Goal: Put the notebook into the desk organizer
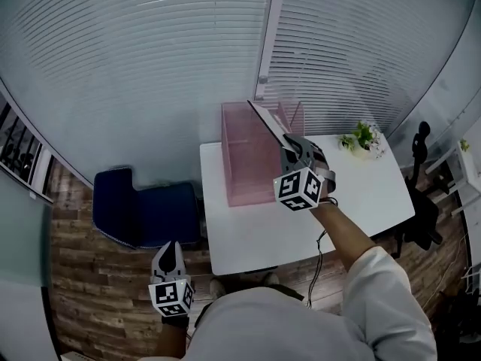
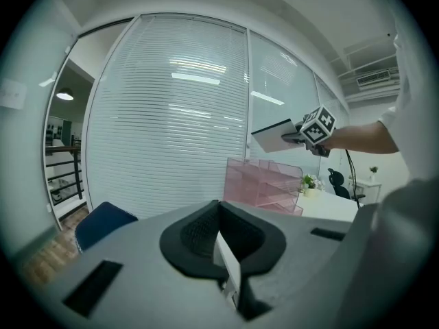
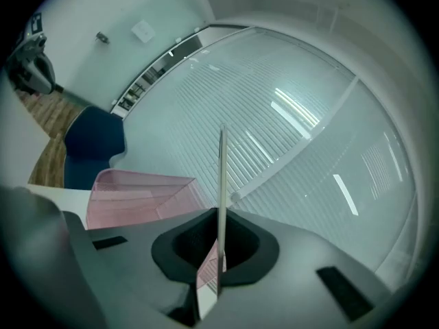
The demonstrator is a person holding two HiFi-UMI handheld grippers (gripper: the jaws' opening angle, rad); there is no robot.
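A pink see-through desk organizer [image 1: 248, 164] stands on the white table [image 1: 361, 194], against the blinds. My right gripper [image 1: 291, 144] is shut on the thin notebook [image 1: 269, 120] and holds it tilted above the organizer's right side. In the right gripper view the notebook [image 3: 221, 177] shows edge-on as a thin upright line rising from the jaws, with the organizer [image 3: 134, 197] down to the left. The left gripper view shows the notebook [image 2: 274, 136] raised above the organizer [image 2: 264, 184]. My left gripper [image 1: 167, 260] hangs low at the left over the wooden floor, shut and empty.
A small potted plant [image 1: 364, 138] sits at the table's far right corner. A dark blue chair [image 1: 146, 213] stands left of the table, a black office chair [image 1: 422, 194] to its right. Window blinds [image 1: 150, 59] close off the space behind the table.
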